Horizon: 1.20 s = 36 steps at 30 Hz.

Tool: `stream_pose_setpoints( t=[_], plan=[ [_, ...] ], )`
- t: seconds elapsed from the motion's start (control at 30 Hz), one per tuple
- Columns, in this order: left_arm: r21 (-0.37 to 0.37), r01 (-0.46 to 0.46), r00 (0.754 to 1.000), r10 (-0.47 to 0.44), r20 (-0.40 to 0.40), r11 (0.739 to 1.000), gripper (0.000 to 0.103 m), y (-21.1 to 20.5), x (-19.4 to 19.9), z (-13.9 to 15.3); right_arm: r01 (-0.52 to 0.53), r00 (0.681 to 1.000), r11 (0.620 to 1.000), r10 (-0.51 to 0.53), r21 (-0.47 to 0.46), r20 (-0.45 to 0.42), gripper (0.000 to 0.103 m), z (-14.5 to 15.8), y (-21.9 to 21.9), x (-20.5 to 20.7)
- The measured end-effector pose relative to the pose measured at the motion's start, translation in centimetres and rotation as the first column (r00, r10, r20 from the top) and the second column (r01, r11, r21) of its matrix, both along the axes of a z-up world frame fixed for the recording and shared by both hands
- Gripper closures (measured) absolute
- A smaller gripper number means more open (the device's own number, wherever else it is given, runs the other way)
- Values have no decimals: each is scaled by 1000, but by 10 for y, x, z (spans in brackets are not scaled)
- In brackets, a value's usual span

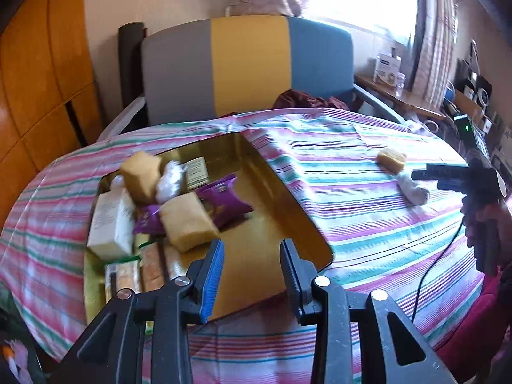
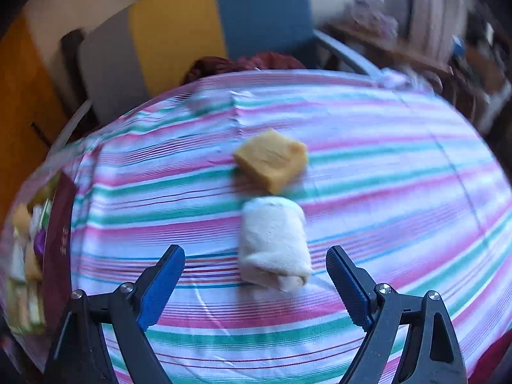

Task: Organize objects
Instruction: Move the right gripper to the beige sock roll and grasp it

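Gold rectangular metal tin [image 1: 281, 192], packed w/ sponges & packets, sits under left gripper [image 1: 252, 257], fingers apart, empty. Right of tin, rolled white cloth [image 2: 273, 244] lies touching yellow sponge block [image 2: 272, 158]. Right gripper [image 2: 256, 267] fingers wide apart; straddle roll's middle, squeeze gently.

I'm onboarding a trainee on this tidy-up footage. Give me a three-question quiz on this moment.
1. True or false: the right gripper is shut on the rolled white cloth.
2. What lies just beyond the cloth? A) purple packet B) yellow sponge C) white box
3. Fill in: the gold tray sits below the ___ gripper.

Key: 1 false, its jaws stand apart and empty; 2 B, the yellow sponge; 3 left.
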State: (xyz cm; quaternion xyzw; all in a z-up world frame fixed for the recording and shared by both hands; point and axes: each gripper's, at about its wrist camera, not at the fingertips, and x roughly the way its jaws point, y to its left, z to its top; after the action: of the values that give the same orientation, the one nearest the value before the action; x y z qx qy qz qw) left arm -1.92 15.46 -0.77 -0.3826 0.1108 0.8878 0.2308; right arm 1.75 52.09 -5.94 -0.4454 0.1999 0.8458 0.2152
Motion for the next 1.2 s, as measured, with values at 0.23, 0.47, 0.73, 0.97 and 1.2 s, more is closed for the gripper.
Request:
stream_pose_setpoints(
  t=[0.23, 0.47, 0.73, 0.97, 1.2],
  plan=[
    [-26, 64, 998, -64, 1, 998, 67, 37, -3, -1, 35, 999, 998, -37, -58, -36, 13, 2, 11, 4],
    [-37, 112, 993, -111, 31, 993, 67, 65, -6, -9, 39, 999, 997, -41, -60, -31, 12, 1, 13, 4],
    [-29, 155, 986, -153, 67, 987, 67, 88, -8, -18, 92, 996, 991, -94, -98, -8, 12, -6, 26, 8],
    [-15, 184, 977, -181, 117, 983, 67, 106, -16, -25, 98, 995, 993, -96, -59, 39, 12, -15, 28, -1],
    [8, 209, 963, -207, 173, 978, 67, 125, -23, -33, 29, 997, 999, -31, 20, 71, 18, -27, 22, -19]
  ],
)
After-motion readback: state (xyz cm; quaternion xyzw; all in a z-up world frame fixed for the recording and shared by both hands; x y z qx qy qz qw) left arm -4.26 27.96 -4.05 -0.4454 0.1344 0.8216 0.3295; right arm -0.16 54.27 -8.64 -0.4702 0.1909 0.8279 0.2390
